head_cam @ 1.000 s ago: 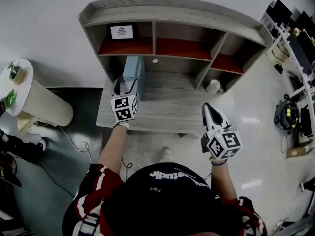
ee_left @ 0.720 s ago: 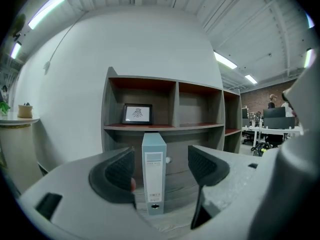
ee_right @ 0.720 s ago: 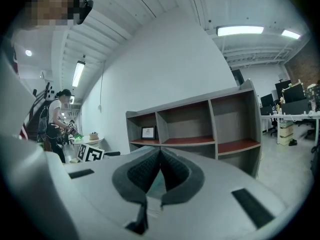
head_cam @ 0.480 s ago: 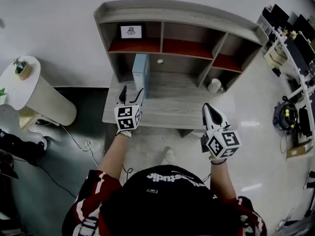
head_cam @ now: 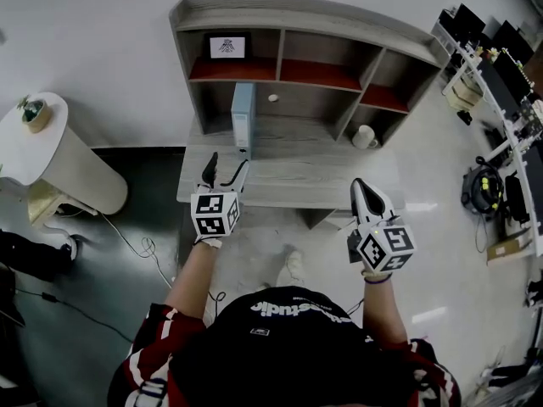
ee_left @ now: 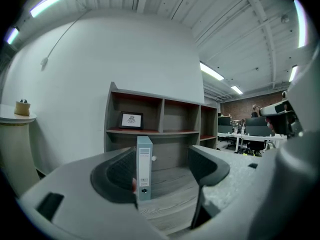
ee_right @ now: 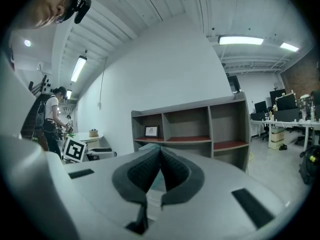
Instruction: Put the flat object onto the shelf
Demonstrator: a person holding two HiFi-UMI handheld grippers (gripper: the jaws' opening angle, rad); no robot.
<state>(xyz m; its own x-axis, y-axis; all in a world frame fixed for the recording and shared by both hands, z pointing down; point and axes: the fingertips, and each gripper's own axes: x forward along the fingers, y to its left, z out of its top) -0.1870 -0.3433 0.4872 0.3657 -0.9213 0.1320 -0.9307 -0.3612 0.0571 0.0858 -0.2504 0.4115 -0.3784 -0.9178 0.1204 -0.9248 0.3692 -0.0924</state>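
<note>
A flat pale-blue binder (head_cam: 243, 115) stands upright on its edge on the wooden desk surface (head_cam: 297, 176) of the grey shelf unit (head_cam: 297, 19), under the left compartment. In the left gripper view the binder (ee_left: 144, 169) stands alone ahead, between the jaws' line of sight. My left gripper (head_cam: 222, 170) is open and empty, a short way in front of the binder and apart from it. The right gripper (head_cam: 363, 195) hangs over the desk's front right edge, shut with nothing held; its jaws (ee_right: 160, 171) meet at the tips.
A framed picture (head_cam: 226, 47) sits in the upper left compartment. A white mug (head_cam: 366, 136) stands at the lower right of the shelf unit. A round white side table (head_cam: 38, 147) with a small plant (head_cam: 36, 113) is at the left. Office desks with gear (head_cam: 492, 75) line the right.
The left gripper let go of the binder and drew back toward me, jaws open. The binder stays upright on the desk surface. The right gripper has barely moved.
</note>
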